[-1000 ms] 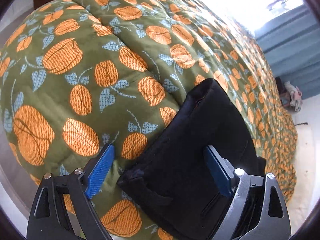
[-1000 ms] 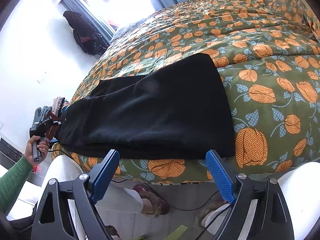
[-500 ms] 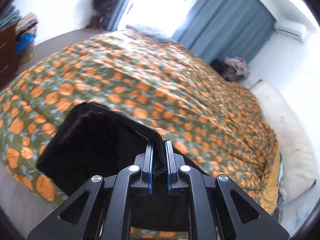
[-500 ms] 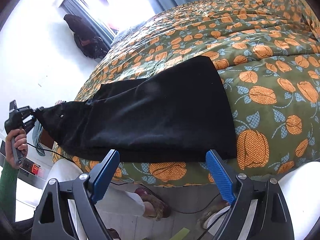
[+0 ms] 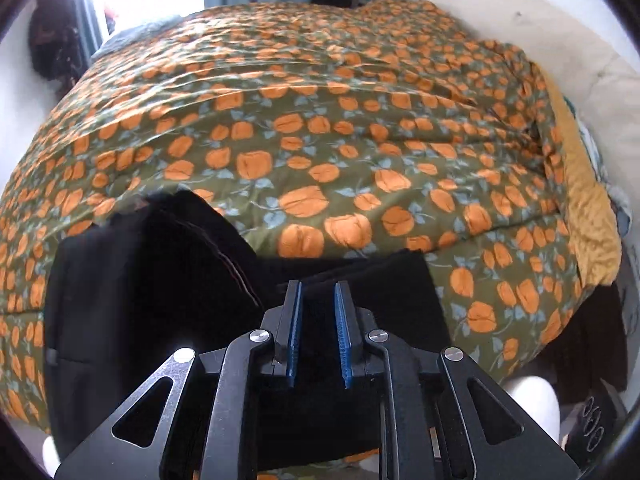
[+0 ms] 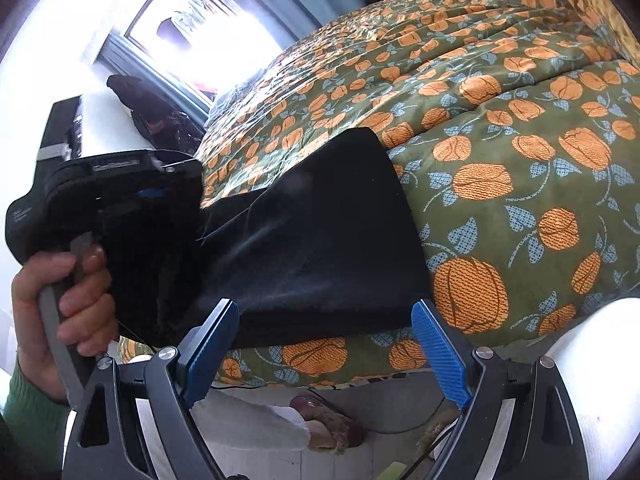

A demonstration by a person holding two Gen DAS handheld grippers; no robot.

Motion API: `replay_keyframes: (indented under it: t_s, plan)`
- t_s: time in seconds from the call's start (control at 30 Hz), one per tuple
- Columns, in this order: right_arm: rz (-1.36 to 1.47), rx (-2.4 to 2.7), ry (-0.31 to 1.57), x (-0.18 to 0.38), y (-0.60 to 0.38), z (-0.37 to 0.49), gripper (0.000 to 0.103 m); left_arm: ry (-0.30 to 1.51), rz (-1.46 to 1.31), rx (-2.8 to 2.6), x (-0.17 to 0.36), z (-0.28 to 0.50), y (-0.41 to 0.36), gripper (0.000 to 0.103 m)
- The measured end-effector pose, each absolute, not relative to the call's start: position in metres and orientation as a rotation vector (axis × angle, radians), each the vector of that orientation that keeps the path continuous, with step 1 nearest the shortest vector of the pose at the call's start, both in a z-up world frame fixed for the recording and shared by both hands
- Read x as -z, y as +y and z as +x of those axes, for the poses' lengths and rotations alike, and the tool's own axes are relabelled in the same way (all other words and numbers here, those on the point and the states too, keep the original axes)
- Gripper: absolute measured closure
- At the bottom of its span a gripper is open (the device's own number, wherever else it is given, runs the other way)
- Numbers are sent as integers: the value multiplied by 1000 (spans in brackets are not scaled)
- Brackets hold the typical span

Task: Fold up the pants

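Observation:
Black pants (image 6: pixel 320 232) lie along the near edge of a bed with an orange-flowered green quilt (image 6: pixel 520 140). My left gripper (image 5: pixel 318 312) is nearly shut on the pants' waist end (image 5: pixel 160 280) and holds it lifted and carried over the lower legs (image 5: pixel 380 280). In the right wrist view the left gripper (image 6: pixel 120 184) hangs above the pants at the left, with black cloth draping from it. My right gripper (image 6: pixel 324 320) is open and empty, just off the bed's edge, in front of the pants' near hem.
The quilt (image 5: pixel 320 120) covers the whole bed. A bright window (image 6: pixel 208 28) and dark bag (image 6: pixel 160 112) stand beyond the far end. Pillows (image 5: pixel 520 20) lie at the head. Feet in slippers (image 6: pixel 328 424) stand on the floor below the bed edge.
My left gripper shut on the waist end, lifted it and swung it over toward the leg end, close to my right gripper. My right gripper stayed open and moved slightly nearer the hem.

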State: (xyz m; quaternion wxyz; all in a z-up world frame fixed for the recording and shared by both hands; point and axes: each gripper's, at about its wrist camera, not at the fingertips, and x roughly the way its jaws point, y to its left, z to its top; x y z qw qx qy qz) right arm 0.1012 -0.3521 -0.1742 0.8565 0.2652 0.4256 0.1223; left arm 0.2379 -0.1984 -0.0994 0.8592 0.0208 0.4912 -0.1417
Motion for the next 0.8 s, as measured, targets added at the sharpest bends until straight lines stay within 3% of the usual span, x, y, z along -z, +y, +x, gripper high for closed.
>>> replay_keyframes:
  t_s: [0.07, 0.13, 0.23, 0.37, 0.47, 0.53, 0.8]
  plan:
    - [565, -250, 888, 174, -355, 101, 15, 994, 69, 378, 68, 216, -211, 67]
    - [573, -245, 881, 173, -358, 100, 15, 945, 40, 467, 35, 197, -206, 41]
    - [596, -234, 876, 175, -363, 99, 15, 840, -26, 534, -11, 174, -170, 32]
    - [625, -232, 865, 174, -368, 98, 15, 797, -71, 388, -20, 176, -95, 30]
    - [604, -242, 853, 170, -364, 98, 15, 867, -90, 230, 16, 179, -36, 32]
    - [558, -269, 841, 165, -354, 98, 15, 937, -60, 195, 49, 172, -19, 38]
    - [390, -365, 886, 164, -314, 102, 15, 919, 549, 247, 147, 139, -104, 40]
